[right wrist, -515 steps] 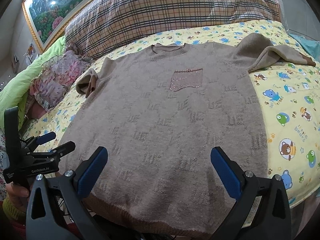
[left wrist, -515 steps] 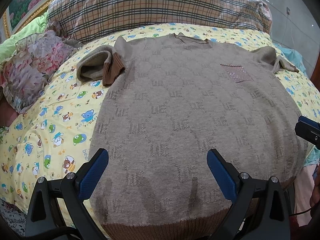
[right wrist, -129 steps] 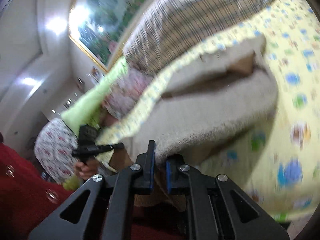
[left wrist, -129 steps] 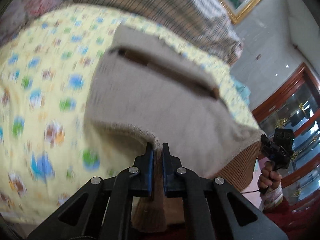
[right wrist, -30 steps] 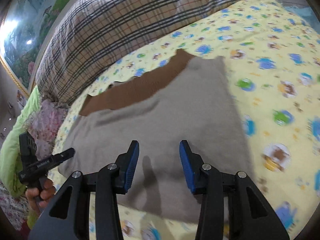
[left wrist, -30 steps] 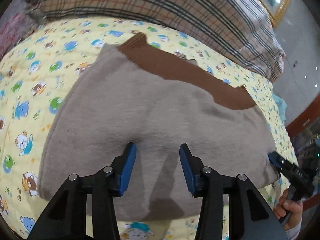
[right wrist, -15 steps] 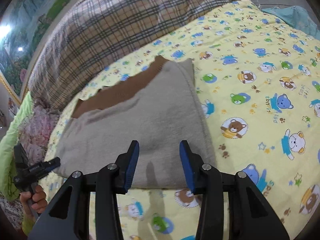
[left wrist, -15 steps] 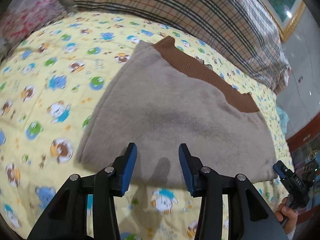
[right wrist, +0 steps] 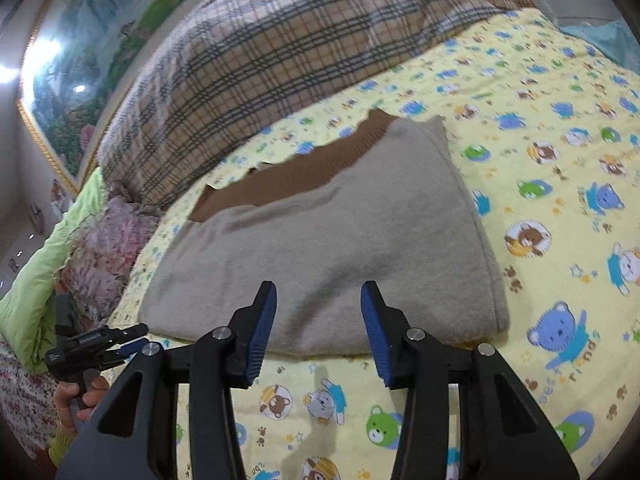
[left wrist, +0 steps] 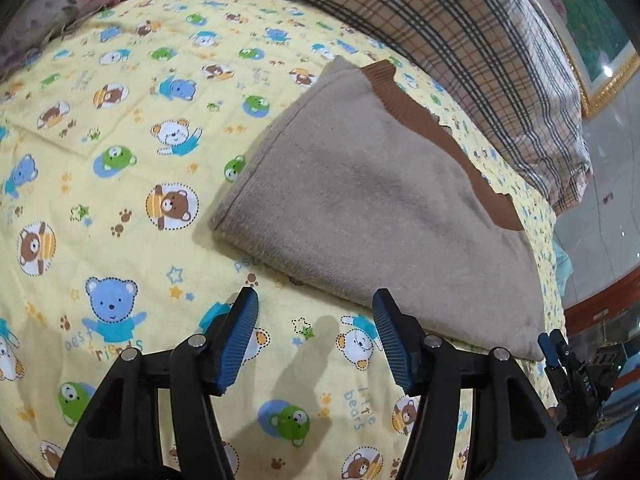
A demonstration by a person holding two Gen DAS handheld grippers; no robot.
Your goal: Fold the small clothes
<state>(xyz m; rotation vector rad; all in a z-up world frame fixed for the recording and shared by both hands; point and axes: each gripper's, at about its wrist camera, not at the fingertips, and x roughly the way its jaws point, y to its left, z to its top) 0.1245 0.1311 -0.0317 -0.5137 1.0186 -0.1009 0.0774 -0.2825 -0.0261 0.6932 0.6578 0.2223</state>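
The beige knit sweater [left wrist: 384,208] lies folded into a flat rectangle on the yellow bear-print sheet [left wrist: 120,128], its brown ribbed hem along the far edge. It also shows in the right wrist view [right wrist: 328,248]. My left gripper [left wrist: 314,320] is open and empty, hovering over the sheet just short of the sweater's near fold. My right gripper [right wrist: 318,308] is open and empty, its fingertips above the sweater's near edge. The right gripper also appears at the lower right of the left wrist view [left wrist: 568,364], and the left gripper at the lower left of the right wrist view [right wrist: 108,340].
A large plaid pillow [right wrist: 288,52] lies along the head of the bed behind the sweater. A floral pink cloth [right wrist: 104,248] and a green cover [right wrist: 36,280] lie at the left side. A framed landscape painting [right wrist: 80,60] hangs on the wall.
Both grippers have pulled back toward the near side of the bed, away from the folded sweater, and stay open. The sweater has not moved.
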